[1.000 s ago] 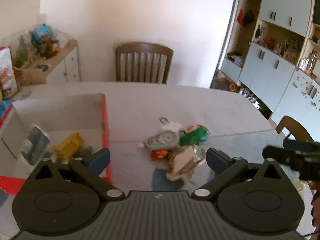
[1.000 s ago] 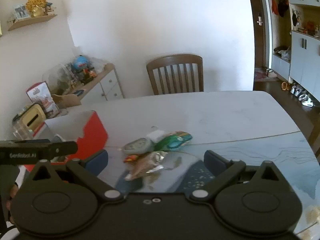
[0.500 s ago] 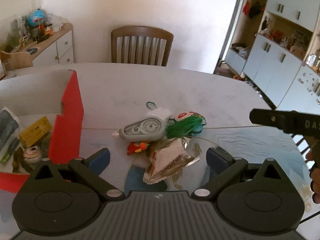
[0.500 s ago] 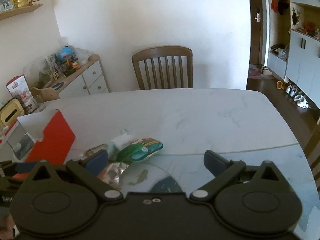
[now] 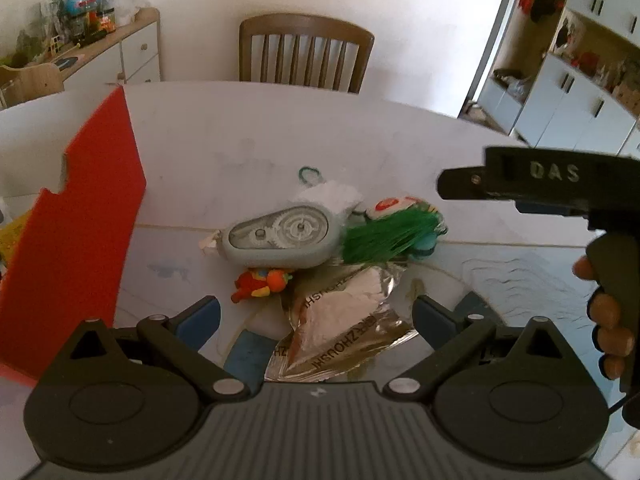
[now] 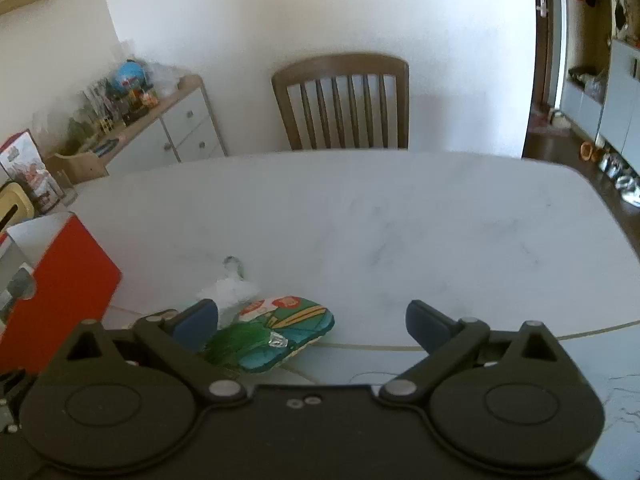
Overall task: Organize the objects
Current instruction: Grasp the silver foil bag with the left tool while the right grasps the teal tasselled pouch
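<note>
Foil packet [image 5: 344,332] lies between the spread fingers of the left hand-held gripper [image 5: 316,316]; right hand-held gripper [image 6: 312,316] is also apart. Probably approaching: next, lower and close.

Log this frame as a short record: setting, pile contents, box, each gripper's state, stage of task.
setting: white table, wooden chair behind
pile: grey tape dispenser, green brush, foil packet, small red toy, white tissue
box: red box left of pile, apart from it
left gripper: jaws open, empty, foil packet between them
right gripper: jaws open, empty
stage: pile not yet picked up
</note>
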